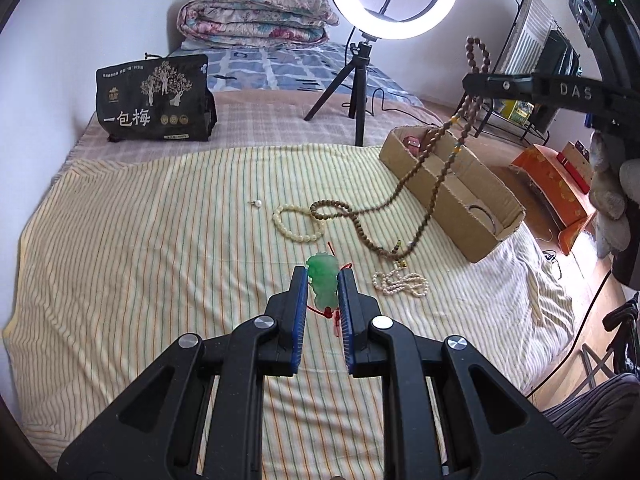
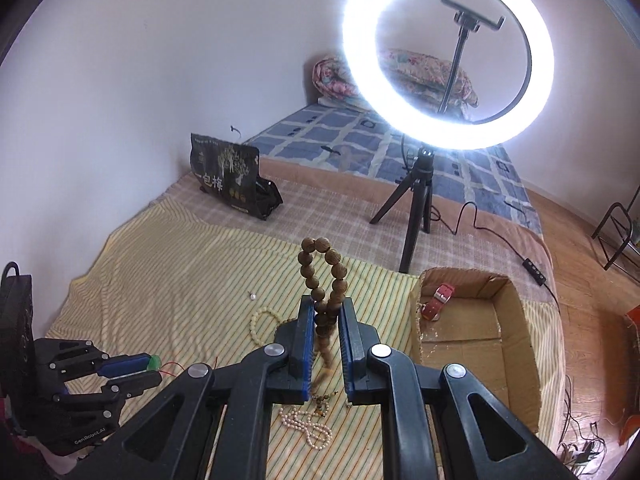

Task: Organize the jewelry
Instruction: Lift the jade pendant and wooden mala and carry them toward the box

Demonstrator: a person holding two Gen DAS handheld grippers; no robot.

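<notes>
Partly, bead strand (image 2: 320, 276) blurs below pads.

Both views are bright and evenly lit. The main source is a lit ring light (image 2: 448, 60) on a tripod — its glare washes out the folded quilt (image 2: 424, 72) behind it in the right wrist view. Shadows on the striped sheet (image 1: 160, 240) are faint. Fisheye distortion bends the walls; the corners fall dark. Focus is sharp — a hanging bead strand (image 2: 324, 364) blurs slightly.
</notes>
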